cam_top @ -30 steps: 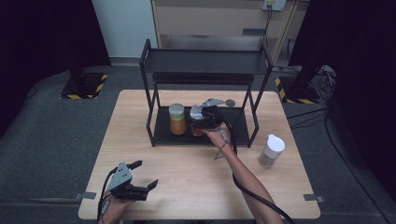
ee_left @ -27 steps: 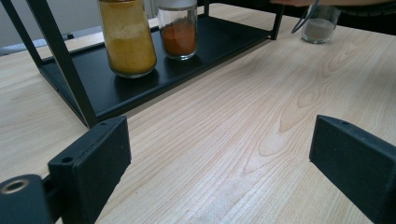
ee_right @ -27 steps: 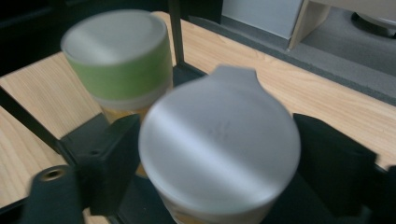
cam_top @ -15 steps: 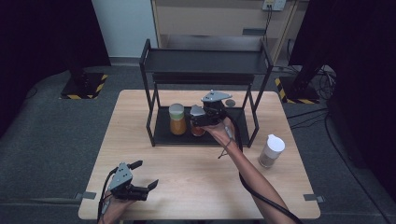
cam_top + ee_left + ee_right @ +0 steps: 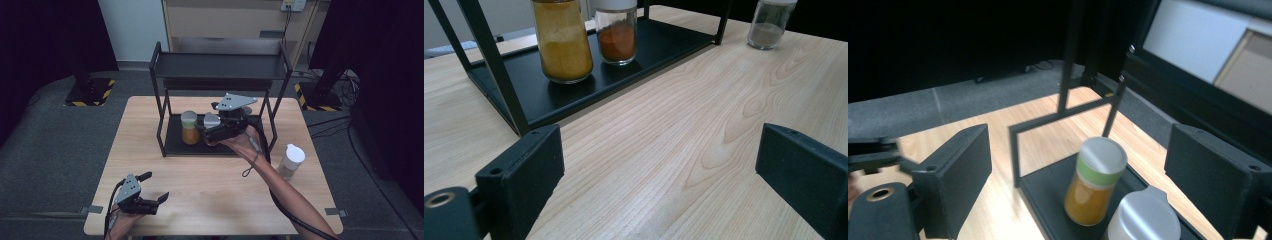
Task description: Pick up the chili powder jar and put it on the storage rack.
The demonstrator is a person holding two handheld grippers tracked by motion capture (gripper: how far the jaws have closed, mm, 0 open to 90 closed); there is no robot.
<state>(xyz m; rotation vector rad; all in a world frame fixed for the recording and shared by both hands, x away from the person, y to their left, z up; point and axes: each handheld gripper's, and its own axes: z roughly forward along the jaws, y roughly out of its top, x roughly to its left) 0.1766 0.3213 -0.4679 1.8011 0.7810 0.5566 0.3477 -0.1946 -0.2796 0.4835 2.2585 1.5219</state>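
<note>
A black two-tier rack (image 5: 175, 144) stands at the back of the wooden table. On its lower tray are a yellow spice jar (image 5: 190, 131) and, to its right, a grey-lidded jar of red spice (image 5: 210, 119). My right gripper (image 5: 212, 133) hovers over the grey-lidded jar, apart from it. Its jaws have just been opening and nothing is between them. In the right gripper view (image 5: 1083, 142) the yellow jar (image 5: 1095, 184) and the grey lid (image 5: 1144, 221) lie below. My left gripper (image 5: 156, 186) rests open near the table's front left, seen also in its own view (image 5: 664, 145).
A white-lidded jar (image 5: 291, 161) stands alone on the table to the right of the rack, also in the left gripper view (image 5: 767, 24). The rack's upper shelf (image 5: 220, 66) is bare. Its black posts (image 5: 1068, 60) frame the tray.
My right gripper has opened off the grey-lidded jar and lifted up and away from it. The jar stays on the lower tray. My left gripper has not moved.
</note>
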